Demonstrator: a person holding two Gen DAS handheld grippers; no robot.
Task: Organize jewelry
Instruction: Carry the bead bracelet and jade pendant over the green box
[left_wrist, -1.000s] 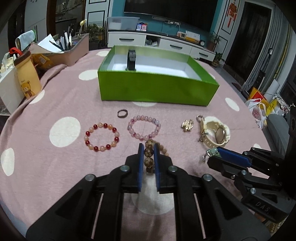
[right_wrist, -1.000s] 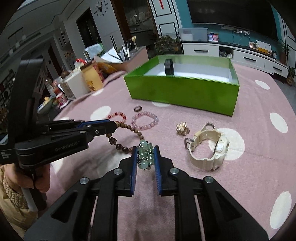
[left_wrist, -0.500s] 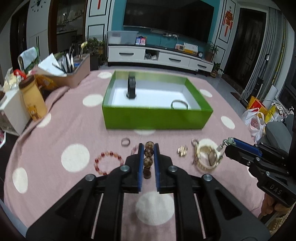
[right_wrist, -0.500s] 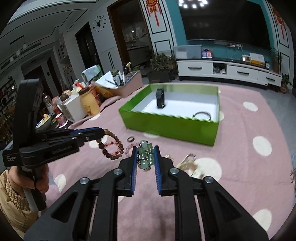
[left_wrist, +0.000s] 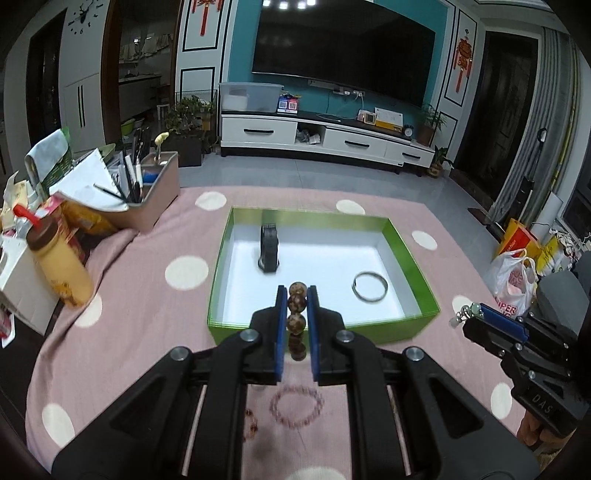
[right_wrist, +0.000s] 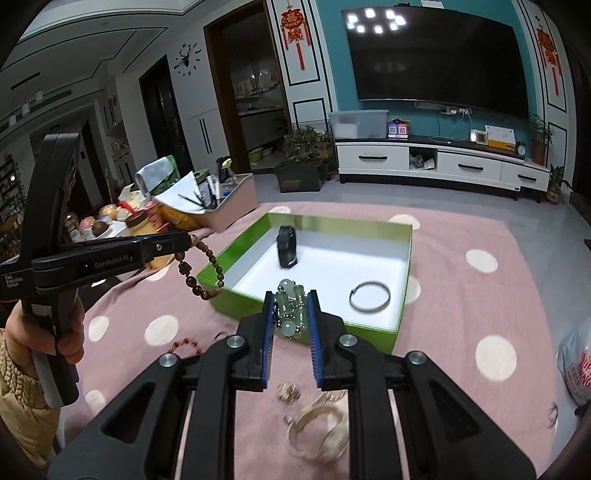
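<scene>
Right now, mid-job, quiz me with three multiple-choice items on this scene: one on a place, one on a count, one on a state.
1. Where is the silver bangle?
A. in the green box
B. on the cloth
C. in a gripper

2. How many items lie in the box?
A. one
B. two
C. four

3. The left gripper is:
A. open
B. shut on nothing
C. shut on brown beads

Answers: 1 A, it lies on the box's white floor. 2 B, the bangle and a black watch. 3 C, the beads sit clamped between its pads.
</scene>
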